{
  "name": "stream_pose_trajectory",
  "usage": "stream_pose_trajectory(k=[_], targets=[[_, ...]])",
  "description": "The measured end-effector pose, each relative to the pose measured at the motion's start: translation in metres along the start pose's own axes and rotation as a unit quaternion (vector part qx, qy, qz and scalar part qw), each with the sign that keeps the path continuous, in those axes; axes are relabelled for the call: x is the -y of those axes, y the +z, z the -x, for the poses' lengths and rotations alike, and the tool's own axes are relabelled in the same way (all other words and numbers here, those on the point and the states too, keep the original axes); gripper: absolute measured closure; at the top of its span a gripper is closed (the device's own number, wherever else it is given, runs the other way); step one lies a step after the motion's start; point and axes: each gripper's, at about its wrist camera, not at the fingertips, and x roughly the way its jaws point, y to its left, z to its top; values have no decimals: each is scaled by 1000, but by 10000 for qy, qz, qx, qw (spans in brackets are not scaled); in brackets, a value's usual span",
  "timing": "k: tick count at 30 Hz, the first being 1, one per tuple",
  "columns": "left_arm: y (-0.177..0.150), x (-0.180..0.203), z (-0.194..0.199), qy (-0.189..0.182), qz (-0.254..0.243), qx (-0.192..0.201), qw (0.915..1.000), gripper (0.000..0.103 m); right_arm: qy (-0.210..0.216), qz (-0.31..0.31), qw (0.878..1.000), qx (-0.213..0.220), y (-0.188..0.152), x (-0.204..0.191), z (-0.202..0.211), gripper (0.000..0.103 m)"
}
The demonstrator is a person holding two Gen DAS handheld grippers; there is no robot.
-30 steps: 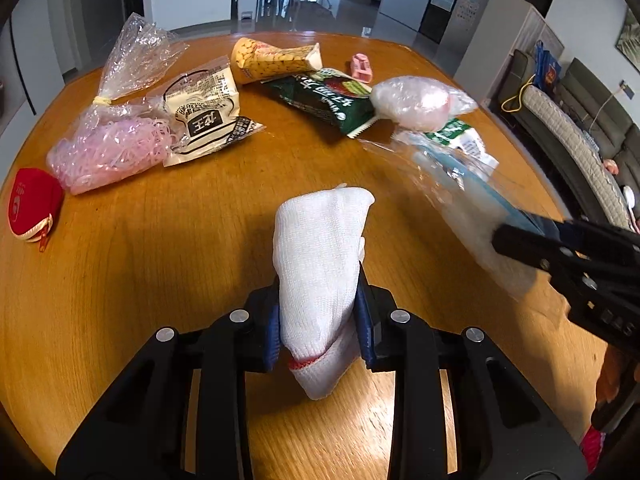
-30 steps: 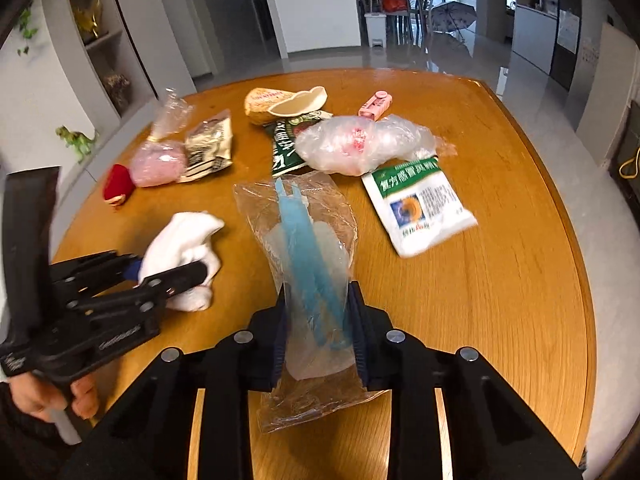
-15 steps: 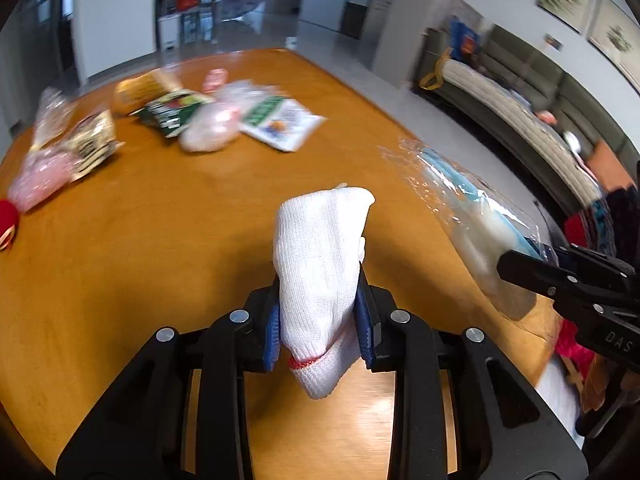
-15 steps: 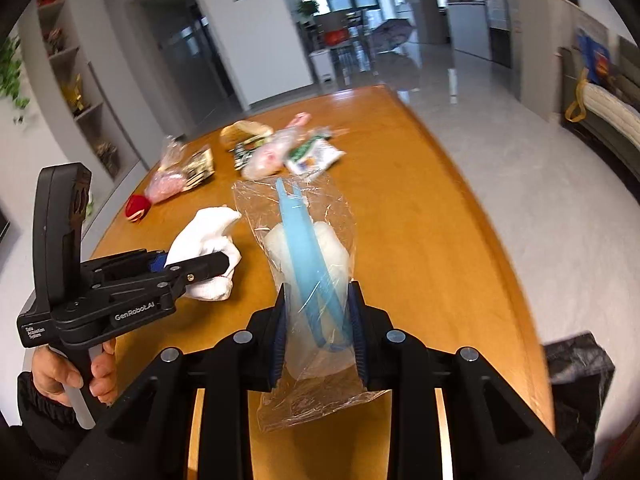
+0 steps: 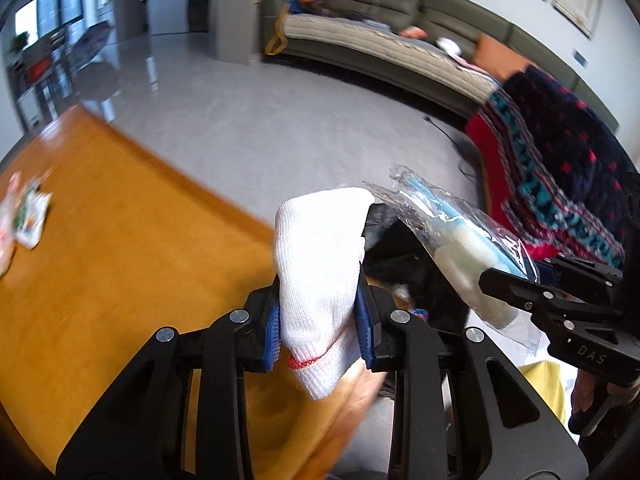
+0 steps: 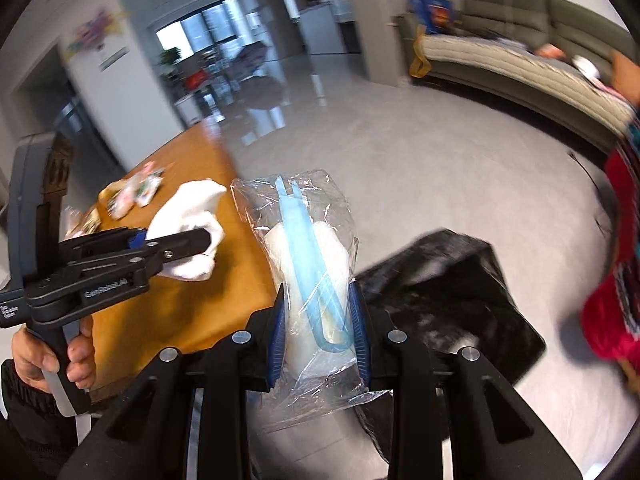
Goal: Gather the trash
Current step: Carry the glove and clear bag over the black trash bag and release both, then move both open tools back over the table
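Both grippers are clamped on trash. Left gripper (image 5: 320, 322) grasps a white knit glove (image 5: 320, 264) between its blue pads (image 5: 273, 334), the red-trimmed cuff hanging below the fingers and the glove's closed end pointing forward and up. Right gripper (image 6: 318, 334) pinches a clear plastic bag (image 6: 308, 264) holding a pale blue strip and white material; the bag stands upright between its blue pads (image 6: 357, 330) and crumples beneath them.

Largest around them, the grey floor (image 6: 420, 160) spreads ahead of both grippers, with an olive sofa (image 6: 520, 40) far ahead and to the right. The wooden table (image 5: 100, 240) lies to the left of and below the left gripper, its edge running under the glove. A black trash bag (image 6: 448, 280) sits on the floor just right of and below the right gripper; in the left wrist view it shows dark behind the glove (image 5: 412, 264). Blurred wrappers (image 6: 136, 192) lie on the table far ahead-left. A patterned red and navy garment (image 5: 560, 184) is at the far right.
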Motion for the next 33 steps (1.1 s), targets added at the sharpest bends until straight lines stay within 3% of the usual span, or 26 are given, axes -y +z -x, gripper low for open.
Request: stream_pose_trajectory(k=[6, 11, 13, 14, 15, 16, 17, 21, 27, 33], targets=[[23, 58, -52, -363, -625, -401, 9966, 73, -457, -969, 9942, -103, -16, 57, -3, 73], [30, 85, -90, -503, -888, -726, 9921, 73, -662, -1373, 9881, -198, -24, 82, -8, 73], [33, 90, -96, -557, -965, -807, 9905, 73, -750, -1445, 9863, -264, -25, 89, -11, 65], [35, 93, -100, -620, -1007, -861, 9892, 62, -862, -1453, 9851, -320, -25, 91, -13, 51], [38, 95, -103, -590, -1010, -896, 9891, 30, -1021, -1435, 9837, -359, -26, 94, -15, 44], [41, 97, -104, -438, -985, -864, 9904, 9, -1253, -1436, 9811, -329, -27, 96, -11, 32], [43, 97, -101, -300, -972, -733, 9921, 6, -1352, -1429, 9801, -276, -28, 95, -10, 29], [48, 89, -92, -60, -939, -523, 9942, 6, -1227, -1358, 9830, -152, -24, 91, -5, 29], [50, 65, -77, -65, -654, -440, 9969, 6, -1044, -1212, 9871, -28, -15, 82, 0, 29], [42, 34, -53, 105, -418, -258, 9987, 6, -717, -936, 9930, -36, 0, 49, -7, 29]])
